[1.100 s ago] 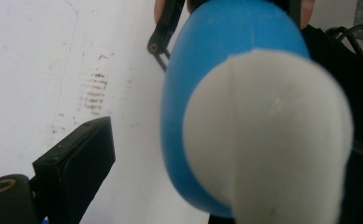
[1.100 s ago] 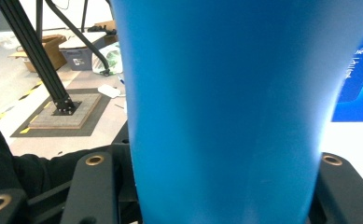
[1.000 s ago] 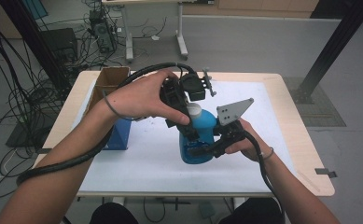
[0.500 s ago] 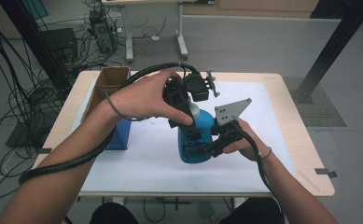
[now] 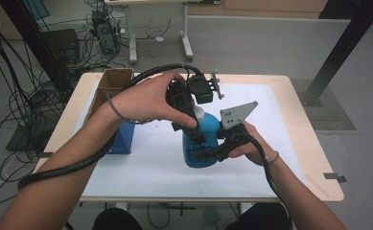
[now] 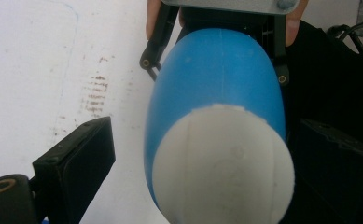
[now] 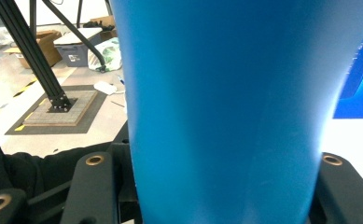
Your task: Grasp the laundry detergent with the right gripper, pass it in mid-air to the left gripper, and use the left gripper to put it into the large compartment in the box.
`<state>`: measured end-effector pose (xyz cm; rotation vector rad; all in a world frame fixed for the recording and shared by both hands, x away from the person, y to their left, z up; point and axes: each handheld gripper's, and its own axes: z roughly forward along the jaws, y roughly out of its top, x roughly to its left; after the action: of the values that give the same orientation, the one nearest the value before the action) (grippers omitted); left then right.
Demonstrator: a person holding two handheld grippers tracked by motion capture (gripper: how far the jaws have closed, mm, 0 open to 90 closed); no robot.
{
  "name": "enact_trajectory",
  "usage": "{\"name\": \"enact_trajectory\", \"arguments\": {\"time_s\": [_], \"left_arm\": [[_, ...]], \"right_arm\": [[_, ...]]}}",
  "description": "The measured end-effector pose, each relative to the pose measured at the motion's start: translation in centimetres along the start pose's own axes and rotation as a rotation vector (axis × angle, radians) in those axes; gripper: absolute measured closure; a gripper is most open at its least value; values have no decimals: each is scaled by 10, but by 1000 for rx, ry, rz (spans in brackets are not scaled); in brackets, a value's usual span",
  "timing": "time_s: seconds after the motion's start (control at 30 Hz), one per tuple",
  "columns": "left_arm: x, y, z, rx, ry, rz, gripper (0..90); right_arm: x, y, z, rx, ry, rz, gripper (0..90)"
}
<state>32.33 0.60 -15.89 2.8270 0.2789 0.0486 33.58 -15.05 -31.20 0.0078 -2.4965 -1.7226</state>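
A blue bottle (image 5: 206,136) with a white cap (image 5: 199,113) stands upright on the white sheet in the middle of the table. My right gripper (image 5: 207,153) comes in from the right and is shut on the bottle's lower body (image 7: 226,102), with a jaw on each side. From above, my left gripper (image 5: 195,123) points down at the bottle's top. In the left gripper view its jaws straddle the white cap (image 6: 221,168). A gap shows between the left jaw and the cap, so this gripper is open. The blue shoulder (image 6: 216,84) lies beyond the cap.
A dark blue box (image 5: 124,139) stands left of the bottle. An open cardboard box (image 5: 112,80) sits at the table's far left corner. The white sheet (image 5: 280,120) covers most of the wooden table (image 5: 313,158). Thick cables trail along both forearms.
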Motion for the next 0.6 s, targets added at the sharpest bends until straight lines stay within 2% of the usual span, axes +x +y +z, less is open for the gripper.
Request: {"name": "enact_trajectory", "arguments": {"time_s": [0.6], "left_arm": [[1, -1, 0, 10, 3, -5, 69]], "right_arm": [[0, 0, -1, -2, -6, 3, 431]]}}
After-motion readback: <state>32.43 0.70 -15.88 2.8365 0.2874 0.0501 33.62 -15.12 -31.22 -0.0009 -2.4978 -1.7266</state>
